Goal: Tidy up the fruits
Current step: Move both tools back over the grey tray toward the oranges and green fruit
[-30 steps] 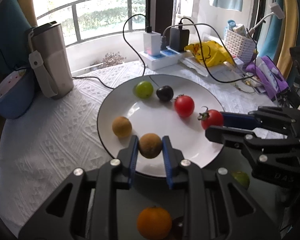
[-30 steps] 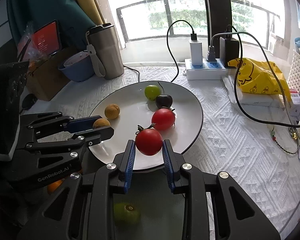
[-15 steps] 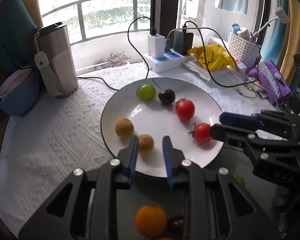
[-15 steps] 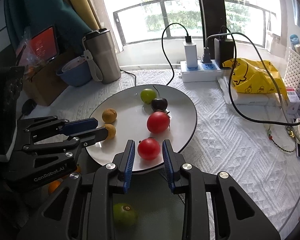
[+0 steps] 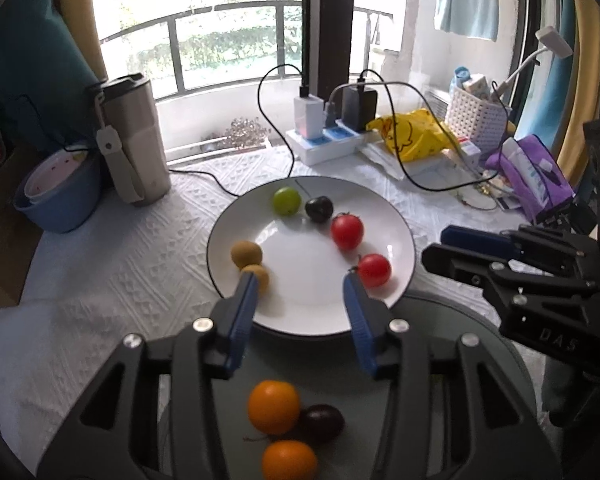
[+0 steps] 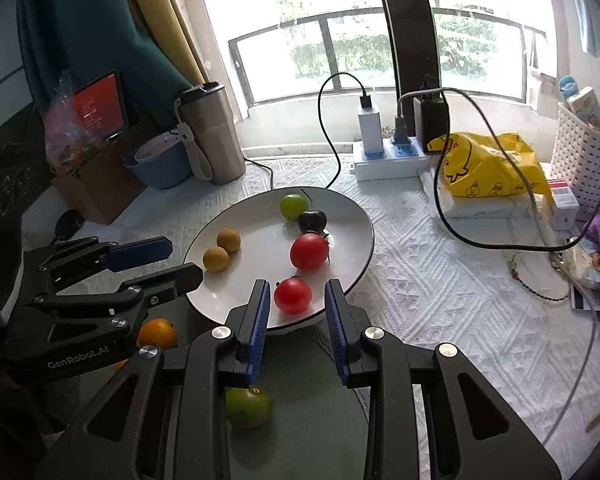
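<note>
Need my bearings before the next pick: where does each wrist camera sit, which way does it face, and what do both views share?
Left wrist view: sits on the left gripper, facing forward and down over the white plate toward the window; its own blue-padded fingers fill the bottom, and the right gripper shows at the right.
Right wrist view: sits on the right gripper, facing the same plate and window; its own fingers are at the bottom, with the left gripper at the left.
Shared: the plate, the nearer red tomato, the steel tumbler and the power strip.
</note>
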`<state>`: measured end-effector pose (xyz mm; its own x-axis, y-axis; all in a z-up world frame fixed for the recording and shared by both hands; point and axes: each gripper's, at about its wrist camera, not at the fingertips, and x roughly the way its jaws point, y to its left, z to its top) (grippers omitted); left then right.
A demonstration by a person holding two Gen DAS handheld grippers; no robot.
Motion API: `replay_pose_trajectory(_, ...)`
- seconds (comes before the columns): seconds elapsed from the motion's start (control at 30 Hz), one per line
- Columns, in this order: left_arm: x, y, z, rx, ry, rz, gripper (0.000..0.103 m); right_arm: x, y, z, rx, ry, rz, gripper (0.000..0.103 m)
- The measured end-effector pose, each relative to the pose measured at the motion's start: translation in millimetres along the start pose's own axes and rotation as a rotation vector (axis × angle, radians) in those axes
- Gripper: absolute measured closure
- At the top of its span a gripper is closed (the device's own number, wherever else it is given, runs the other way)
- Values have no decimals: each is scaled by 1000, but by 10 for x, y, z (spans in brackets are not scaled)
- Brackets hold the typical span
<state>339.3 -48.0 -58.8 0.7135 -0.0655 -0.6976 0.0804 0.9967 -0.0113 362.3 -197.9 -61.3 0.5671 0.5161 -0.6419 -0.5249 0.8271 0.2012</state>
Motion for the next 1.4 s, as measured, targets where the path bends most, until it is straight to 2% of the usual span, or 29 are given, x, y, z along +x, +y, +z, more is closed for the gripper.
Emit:
replay_pose_trajectory(0.33,-365,-102,-101,-13,-48,-13,57,-366,87,-117,-9,-34,-27,73)
replay_pose_trajectory(0.53,-598,-90,-272,-25,-70,-22,56,-563,186,-206,-20,-49,-47,73)
replay_pose_trajectory(0.8,-736,-48,-553,-57,-62,-50,56,-677,314,-388,-28,-36,-66,73)
replay_pose_trajectory(1.13,-667,121,-978,-107,7,-37,54,-593,423,-605,-38,24,-66,71)
replay_pose_trajectory(1.2,-638,146,-1019,-115,18,-36,54,-558,415,-633,-34,34,-70,68)
replay_pose_trajectory(1.27,-606,165,-1043,-123,26,-38,54,-516,386,-658,-20,44,-74,56)
replay_pose_trajectory(1.4,-526,170,-1065,-124,45,-46,54,-428,323,-686,2,68,-70,54)
